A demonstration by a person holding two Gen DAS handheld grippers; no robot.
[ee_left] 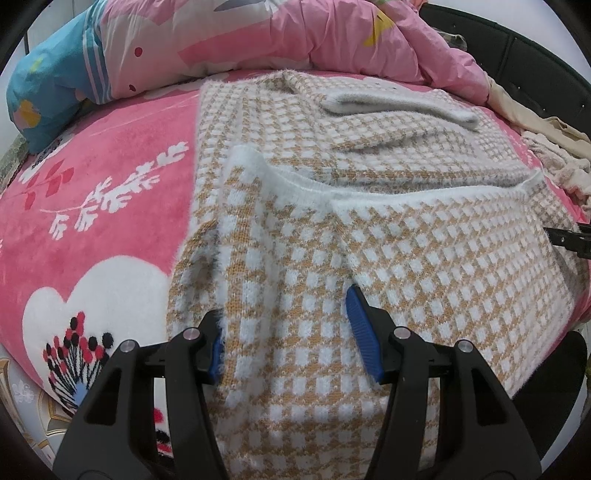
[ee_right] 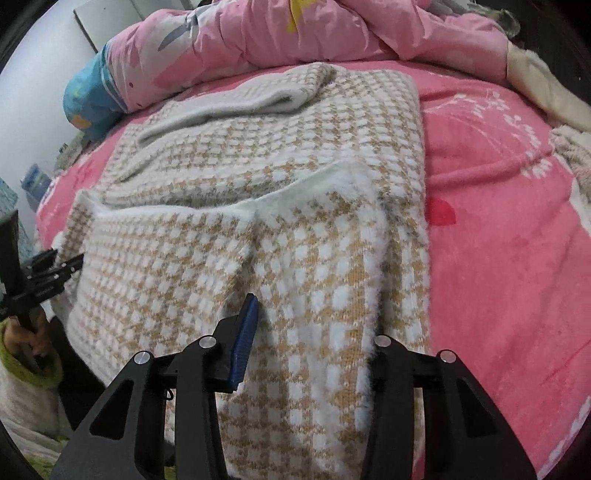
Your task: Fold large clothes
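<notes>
A fuzzy tan-and-white checked sweater point(ee_left: 369, 155) lies spread on the pink blanket point(ee_left: 110, 177), with a grey-white sleeve point(ee_left: 391, 103) folded across its far part. A white ribbed edge point(ee_left: 424, 194) runs across its middle. My left gripper point(ee_left: 282, 304) is shut on the near left part of the sweater, and fabric fills the space between its blue pads point(ee_left: 364, 332). My right gripper point(ee_right: 317, 321) is shut on the near right part of the sweater point(ee_right: 295, 177), its right finger buried in fuzz. Each gripper shows at the edge of the other's view: the right gripper point(ee_left: 570, 240) and the left gripper point(ee_right: 48, 273), held by a hand point(ee_right: 22, 343).
A crumpled pink quilt point(ee_left: 295, 33) and a blue pillow point(ee_left: 51, 85) lie along the far side of the bed. Beige clothes point(ee_left: 554, 147) are heaped at the far right. Open pink blanket point(ee_right: 498, 221) stretches to the right of the sweater.
</notes>
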